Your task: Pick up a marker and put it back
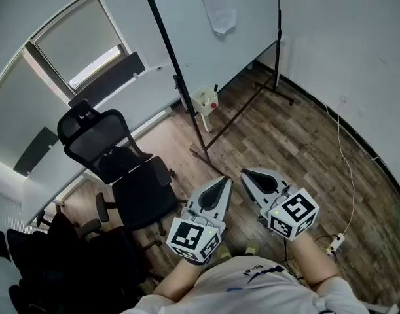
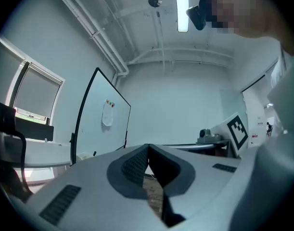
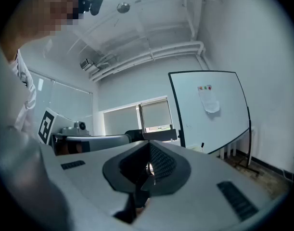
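Two grippers sit low in the head view, well short of the work. The left gripper [image 1: 223, 182] and right gripper [image 1: 248, 175] both point toward 12 o'clock over the wood floor [image 1: 278, 129], side by side, each pressed together and empty. The marker [image 1: 216, 89] stands at 12 o'clock from them, a shade toward 11, in a small cream holder [image 1: 202, 102] at the foot of the board [image 1: 245, 38]. It is a slim dark stick, end up, so its long axis runs roughly upright and slightly tilted. It is too small for me to make out the cap or colour. A red spot shows on the holder's front. I judge the left gripper a little nearer, as the holder lies on its side of the centre line, though both are well apart from it. A chair [image 1: 121, 175] stands at 9 o'clock, clear of the straight path.

From the left gripper view, the left gripper [image 2: 147, 147] has its jaws shut tip to tip, nothing between them. The board [image 2: 101, 124] sits at 10 o'clock, and the marker [image 2: 94, 153] is a tiny dark tick at 9 o'clock of the tips.

From the right gripper view, the right gripper [image 3: 149, 146] is likewise closed on nothing. The board [image 3: 209, 109] fills 2 o'clock, and the marker [image 3: 202, 145] pokes up at 3 o'clock, far off. Either gripper must spread before reaching in.
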The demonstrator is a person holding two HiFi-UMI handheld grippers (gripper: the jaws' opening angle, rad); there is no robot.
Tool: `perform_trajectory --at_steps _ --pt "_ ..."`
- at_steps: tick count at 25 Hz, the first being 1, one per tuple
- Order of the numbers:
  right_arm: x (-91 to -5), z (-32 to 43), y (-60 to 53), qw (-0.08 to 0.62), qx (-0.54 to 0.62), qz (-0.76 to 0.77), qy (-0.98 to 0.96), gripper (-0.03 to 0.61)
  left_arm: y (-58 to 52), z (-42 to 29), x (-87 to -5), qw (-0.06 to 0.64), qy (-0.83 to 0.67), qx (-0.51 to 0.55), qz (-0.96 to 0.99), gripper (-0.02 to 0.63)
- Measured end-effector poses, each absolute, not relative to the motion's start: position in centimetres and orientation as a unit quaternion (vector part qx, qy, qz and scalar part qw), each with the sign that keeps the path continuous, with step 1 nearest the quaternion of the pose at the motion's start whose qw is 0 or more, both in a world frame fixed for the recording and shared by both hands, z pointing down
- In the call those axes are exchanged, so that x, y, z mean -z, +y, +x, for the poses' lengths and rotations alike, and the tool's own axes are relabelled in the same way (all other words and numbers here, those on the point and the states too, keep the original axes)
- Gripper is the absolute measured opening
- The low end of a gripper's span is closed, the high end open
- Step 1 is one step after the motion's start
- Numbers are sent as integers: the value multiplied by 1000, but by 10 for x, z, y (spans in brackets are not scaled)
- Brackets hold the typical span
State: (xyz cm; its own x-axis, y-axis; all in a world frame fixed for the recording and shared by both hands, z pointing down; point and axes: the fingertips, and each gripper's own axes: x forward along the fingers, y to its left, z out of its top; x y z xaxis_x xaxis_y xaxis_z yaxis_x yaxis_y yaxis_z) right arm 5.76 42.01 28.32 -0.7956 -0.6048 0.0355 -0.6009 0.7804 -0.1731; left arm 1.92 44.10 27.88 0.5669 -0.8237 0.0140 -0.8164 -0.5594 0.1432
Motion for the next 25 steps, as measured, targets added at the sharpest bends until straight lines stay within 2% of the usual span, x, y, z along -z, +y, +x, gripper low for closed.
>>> perform_trajectory --at_steps 25 --pt "-300 99 400 29 107 -305 946 14 424 56 -301 69 -483 1 873 11"
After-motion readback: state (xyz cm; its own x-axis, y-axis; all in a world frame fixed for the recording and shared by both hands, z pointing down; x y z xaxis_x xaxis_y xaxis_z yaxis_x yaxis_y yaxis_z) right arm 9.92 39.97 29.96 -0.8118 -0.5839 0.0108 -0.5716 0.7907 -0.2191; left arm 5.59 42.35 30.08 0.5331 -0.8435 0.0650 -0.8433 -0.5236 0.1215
